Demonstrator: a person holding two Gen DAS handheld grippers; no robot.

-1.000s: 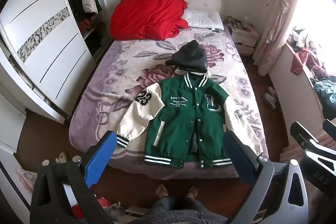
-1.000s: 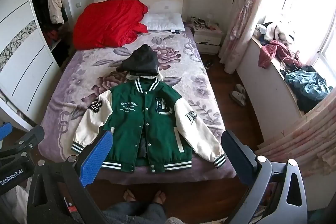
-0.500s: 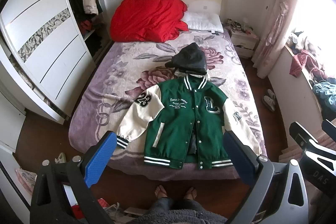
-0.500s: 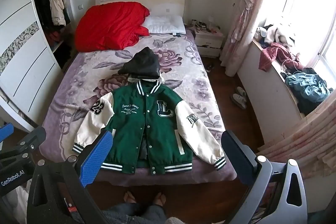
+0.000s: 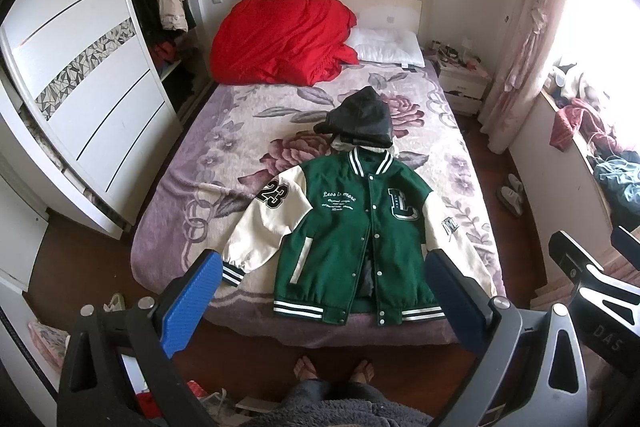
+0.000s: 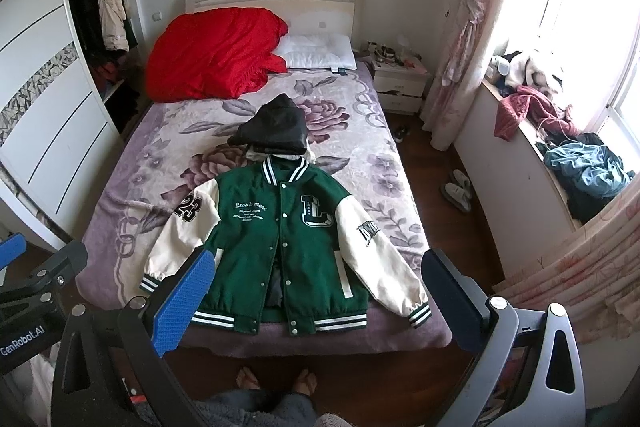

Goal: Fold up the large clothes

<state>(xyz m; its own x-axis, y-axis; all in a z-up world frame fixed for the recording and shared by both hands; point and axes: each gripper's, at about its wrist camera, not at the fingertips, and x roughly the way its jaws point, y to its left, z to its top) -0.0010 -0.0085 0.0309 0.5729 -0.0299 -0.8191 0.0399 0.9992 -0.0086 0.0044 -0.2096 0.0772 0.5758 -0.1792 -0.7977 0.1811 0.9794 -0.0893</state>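
Green jacket point(image 5: 356, 235) flat, near end of bed point(image 5: 200, 163); left gripper point(image 5: 320, 297) and right gripper point(image 6: 316, 293) wide, empty, high up; could grab slippery sleeve badly, drag hem off edge.

Looking into a home bedroom: bed point(image 6: 132, 227) wearing a floral blanket, red duvet point(image 6: 212, 59) and white pillow point(image 6: 320, 53) lying against the headboard, sliding-door wardrobe point(image 5: 80, 99) standing open with coats hanging, nightstand point(image 6: 400, 83) sitting beside pink curtains point(image 6: 468, 39), clothes piling on the windowsill point(image 6: 560, 147).
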